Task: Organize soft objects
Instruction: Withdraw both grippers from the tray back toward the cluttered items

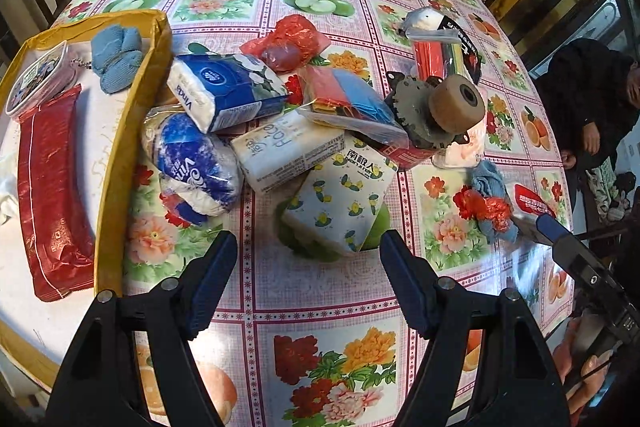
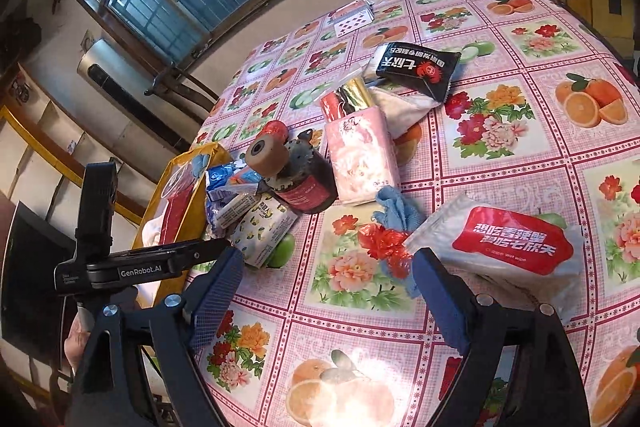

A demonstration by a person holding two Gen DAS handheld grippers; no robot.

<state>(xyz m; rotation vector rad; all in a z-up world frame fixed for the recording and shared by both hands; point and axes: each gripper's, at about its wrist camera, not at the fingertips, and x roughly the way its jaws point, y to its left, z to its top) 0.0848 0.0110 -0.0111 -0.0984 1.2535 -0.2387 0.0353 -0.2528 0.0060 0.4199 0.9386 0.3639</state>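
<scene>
Both grippers I hold spread, empty: left gripper (image 1: pixel 308 263) faces the lemon-print tissue pack (image 1: pixel 340 203); right gripper (image 2: pixel 328 287) faces a blue cloth (image 2: pixel 394 209) (half-hidden under red plastic (image 2: pixel 384 241)) beside the wet-wipe pack (image 2: pixel 508 243).

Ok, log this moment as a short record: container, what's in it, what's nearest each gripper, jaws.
container: yellow-rimmed tray at table's left edge
in tray: red packet, blue cloth, small tin
nearest left gripper: lemon-print tissue pack, just ahead of jaws
nearest right gripper: red-label wet wipe pack, beside right finger
jaws: both open, holding nothing
hard item in pile: motor with tan wheel
</scene>
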